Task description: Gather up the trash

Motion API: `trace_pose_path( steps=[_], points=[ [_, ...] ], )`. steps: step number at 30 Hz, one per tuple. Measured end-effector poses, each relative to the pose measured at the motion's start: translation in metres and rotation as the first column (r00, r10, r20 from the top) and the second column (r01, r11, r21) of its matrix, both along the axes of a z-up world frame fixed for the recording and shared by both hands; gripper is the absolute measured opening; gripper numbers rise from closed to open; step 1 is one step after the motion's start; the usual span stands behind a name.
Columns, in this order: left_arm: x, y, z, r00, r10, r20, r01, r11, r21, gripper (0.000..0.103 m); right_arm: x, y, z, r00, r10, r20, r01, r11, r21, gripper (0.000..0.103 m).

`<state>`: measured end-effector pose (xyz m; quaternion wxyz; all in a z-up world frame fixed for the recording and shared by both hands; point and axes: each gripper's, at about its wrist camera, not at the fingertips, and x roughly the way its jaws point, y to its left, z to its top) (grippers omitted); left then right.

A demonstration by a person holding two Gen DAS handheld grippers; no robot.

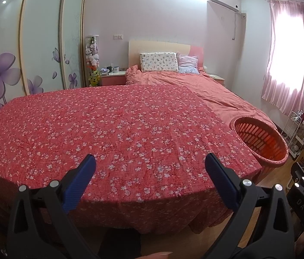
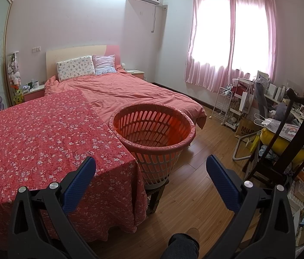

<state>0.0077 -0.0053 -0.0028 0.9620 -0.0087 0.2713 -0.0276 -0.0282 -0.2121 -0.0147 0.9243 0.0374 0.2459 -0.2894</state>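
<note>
An orange slotted basket lined with a thin plastic bag stands on a low stool at the right corner of the table, and appears at the right in the left wrist view. I see nothing inside it. A red cloth with white flowers covers the table, and no trash shows on it. My left gripper hangs open over the cloth's near edge, holding nothing. My right gripper is open too, near the table's right corner just before the basket, with nothing between its blue pads.
A bed with a salmon quilt and two pillows lies behind the table. Wardrobe doors with purple flowers stand at the left. A dark wooden chair, a white wire cart and a cluttered desk crowd the right. Wooden floor lies between.
</note>
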Motion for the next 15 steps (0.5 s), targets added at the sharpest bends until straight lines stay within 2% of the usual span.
trace_pose_path(
  steps=[15],
  points=[
    [-0.0005,-0.0003,0.0008,1.000,-0.003,0.002,0.003,1.000,0.003,0.099,-0.0003,-0.0005,-0.0001,1.000,-0.001,0.001,0.001,1.000,0.001,0.101]
  ],
)
